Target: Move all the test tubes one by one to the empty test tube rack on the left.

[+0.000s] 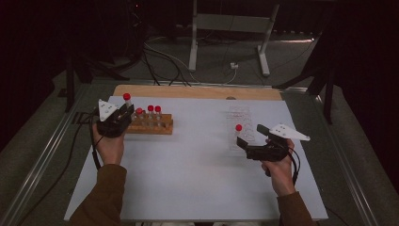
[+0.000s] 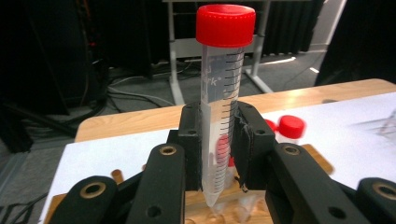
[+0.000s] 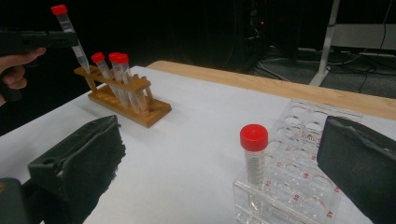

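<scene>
Left gripper [image 1: 123, 114] pinches tube [image 2: 222, 98] above wooden rack [image 1: 153, 125] — right gripper [image 1: 251, 138] spread.

The person wears brown long sleeves [image 1: 101, 197] reaching to the wrists. Each hand carries a black two-jaw gripper, left [image 1: 123, 114] and right [image 1: 251, 139], topped by a grey three-cornered plate [image 1: 106, 110] and trailing a black cable [image 1: 94, 155]. Brass-coloured rivets [image 2: 167, 150] stud the left gripper's black links, and dark padding lines the jaws.
</scene>
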`<action>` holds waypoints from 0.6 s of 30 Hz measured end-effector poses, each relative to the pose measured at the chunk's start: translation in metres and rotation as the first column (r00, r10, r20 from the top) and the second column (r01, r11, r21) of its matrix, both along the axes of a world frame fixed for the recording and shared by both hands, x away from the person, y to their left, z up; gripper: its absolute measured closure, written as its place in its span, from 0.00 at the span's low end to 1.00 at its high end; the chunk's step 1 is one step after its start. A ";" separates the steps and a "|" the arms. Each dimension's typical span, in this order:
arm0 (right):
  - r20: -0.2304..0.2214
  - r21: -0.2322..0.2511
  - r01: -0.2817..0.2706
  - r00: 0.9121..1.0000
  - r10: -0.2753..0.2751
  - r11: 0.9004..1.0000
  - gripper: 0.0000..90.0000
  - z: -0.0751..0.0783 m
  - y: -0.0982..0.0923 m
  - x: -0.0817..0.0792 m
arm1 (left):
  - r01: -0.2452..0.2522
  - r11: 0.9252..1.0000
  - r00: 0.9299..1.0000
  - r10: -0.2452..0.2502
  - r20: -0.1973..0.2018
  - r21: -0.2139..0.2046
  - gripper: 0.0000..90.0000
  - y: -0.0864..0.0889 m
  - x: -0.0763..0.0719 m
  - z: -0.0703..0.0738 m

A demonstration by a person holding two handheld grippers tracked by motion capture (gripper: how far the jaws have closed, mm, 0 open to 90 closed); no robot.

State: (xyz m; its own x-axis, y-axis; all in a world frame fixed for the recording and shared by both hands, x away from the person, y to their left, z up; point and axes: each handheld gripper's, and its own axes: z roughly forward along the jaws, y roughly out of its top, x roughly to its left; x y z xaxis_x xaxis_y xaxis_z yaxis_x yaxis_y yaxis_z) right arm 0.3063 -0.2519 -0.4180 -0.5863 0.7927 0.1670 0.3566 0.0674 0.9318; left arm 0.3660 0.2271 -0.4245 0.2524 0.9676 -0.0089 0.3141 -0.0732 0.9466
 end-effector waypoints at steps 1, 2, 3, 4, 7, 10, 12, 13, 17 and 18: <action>0.000 0.001 0.000 1.000 0.000 1.000 0.00 0.000 0.000 0.000 | -0.008 1.000 1.000 0.008 -0.004 -0.002 0.84 0.001 0.001 -0.001; 0.001 0.003 0.000 1.000 0.000 1.000 0.00 0.000 0.000 0.000 | -0.015 1.000 1.000 0.015 -0.004 0.001 0.84 0.001 0.003 -0.002; 0.001 0.004 0.000 1.000 0.000 1.000 0.00 0.000 -0.001 0.000 | -0.023 1.000 1.000 0.023 -0.008 0.002 0.84 0.001 0.004 -0.002; 0.000 0.006 -0.001 1.000 0.001 1.000 0.00 0.000 -0.001 0.000 | -0.030 1.000 0.999 0.030 -0.010 0.001 0.84 0.002 0.005 -0.003; 0.004 0.007 -0.009 1.000 0.009 1.000 0.00 0.001 0.000 -0.001 | -0.047 0.999 0.999 0.047 -0.015 -0.005 0.84 0.003 0.009 -0.005; 0.005 0.005 -0.012 1.000 0.012 1.000 0.00 0.000 0.000 -0.001 | -0.056 0.998 0.998 0.056 -0.022 -0.004 0.84 0.002 0.013 -0.008; 0.003 0.005 -0.012 1.000 0.012 1.000 0.00 0.000 0.000 0.000 | -0.061 0.998 0.998 0.060 -0.023 -0.012 0.84 0.002 0.015 -0.010; 0.002 0.005 -0.011 1.000 0.011 1.000 0.00 -0.001 0.000 0.000 | -0.065 0.998 0.998 0.064 -0.022 -0.012 0.84 0.002 0.016 -0.011; -0.001 0.010 -0.010 1.000 0.010 1.000 0.00 -0.001 -0.001 0.000 | -0.070 0.997 0.997 0.070 -0.033 -0.013 0.84 0.001 0.020 -0.015; -0.002 0.009 -0.011 1.000 0.011 1.000 0.00 -0.002 -0.001 0.000 | -0.069 0.998 0.997 0.069 -0.040 -0.007 0.84 0.001 0.021 -0.016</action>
